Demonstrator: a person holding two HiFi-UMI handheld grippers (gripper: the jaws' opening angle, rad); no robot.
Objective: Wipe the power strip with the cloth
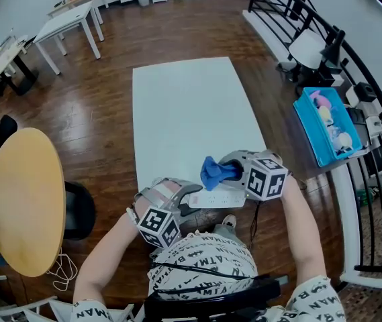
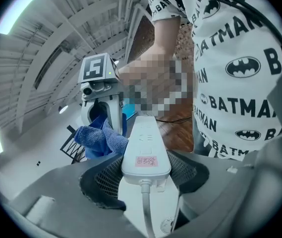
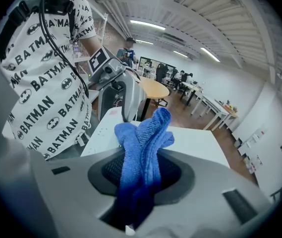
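Surface: a white rectangular bench stands on a dark wood plank floor. Left of the bench is a round yellow table. Beyond its far left corner are white desks. Right of the bench runs a black railing, with a blue tray of pale items beside it.

Task items: the power strip is at the bench's near edge, in front of the person's torso. The left gripper is partly open, with both pads clamped on the strip's cord end. The right gripper is closed tight on the bunched blue cloth. The cloth sits just beside the strip's far half; contact cannot be confirmed.

View differences: only the left gripper view shows the white cord leaving the strip and a pink label on its face. Only the right gripper view shows the ribbed white ceiling with strip lights, and people at desks well beyond the bench. Only the head view shows the bench's full outline.

Writing: the shirt carries repeated "BATMAN" print with bat emblems. The label's red characters are too small to read.
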